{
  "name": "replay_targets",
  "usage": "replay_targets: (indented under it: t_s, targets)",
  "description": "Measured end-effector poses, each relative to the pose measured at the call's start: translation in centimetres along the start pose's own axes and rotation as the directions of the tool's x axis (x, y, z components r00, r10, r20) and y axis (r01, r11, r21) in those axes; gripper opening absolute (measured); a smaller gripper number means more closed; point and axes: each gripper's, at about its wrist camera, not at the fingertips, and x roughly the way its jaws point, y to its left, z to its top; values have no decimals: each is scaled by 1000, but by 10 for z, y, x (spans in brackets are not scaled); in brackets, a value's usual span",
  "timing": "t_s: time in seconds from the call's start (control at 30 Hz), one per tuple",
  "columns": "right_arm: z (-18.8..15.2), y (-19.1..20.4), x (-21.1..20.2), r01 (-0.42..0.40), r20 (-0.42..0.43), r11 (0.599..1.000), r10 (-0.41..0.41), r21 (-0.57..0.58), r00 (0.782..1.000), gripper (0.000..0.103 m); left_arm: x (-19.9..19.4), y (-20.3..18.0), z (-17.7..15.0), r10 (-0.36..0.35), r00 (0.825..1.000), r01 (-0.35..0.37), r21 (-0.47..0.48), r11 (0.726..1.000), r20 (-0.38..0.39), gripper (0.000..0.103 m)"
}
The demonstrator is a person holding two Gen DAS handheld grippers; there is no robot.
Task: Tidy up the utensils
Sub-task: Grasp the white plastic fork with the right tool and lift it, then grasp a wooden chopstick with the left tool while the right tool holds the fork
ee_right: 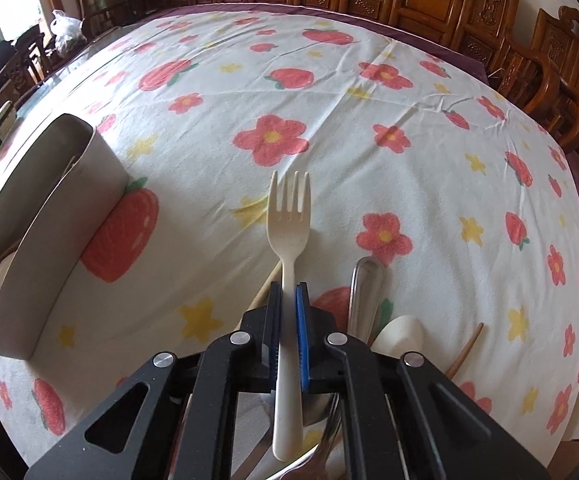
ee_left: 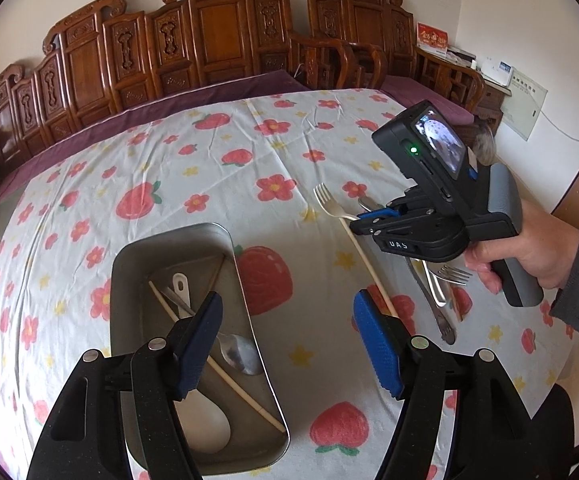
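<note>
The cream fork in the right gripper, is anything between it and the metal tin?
Nothing visible blocks it. The cream fork is held above bare tablecloth, the metal tin stands open-topped to its left, and the left gripper hovers open beside it.

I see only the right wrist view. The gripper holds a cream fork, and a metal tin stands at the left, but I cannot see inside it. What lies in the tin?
Observer: In the tin lie a white spoon, a metal spoon and a chopstick.
Operator: Is the left gripper busy?
Observer: No, the left gripper is open and holds nothing, above the tin's right edge.
Operator: What remains outside?
Observer: A chopstick and a metal fork lie on the cloth near the right gripper.
</note>
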Motion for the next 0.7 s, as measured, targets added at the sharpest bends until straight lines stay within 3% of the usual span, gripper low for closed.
replay_targets:
  t_s: [0.27,0.7]
  targets:
    - [-28,3,-49,-7,78,995,0,98,997,9,9,-13,-1,-16,1000,16,-16,1000,-23,65]
    - [-116,5,-120,17,185,966,-67,258,980,9,21,-56,2,-7,999,8,36,999,-44,65]
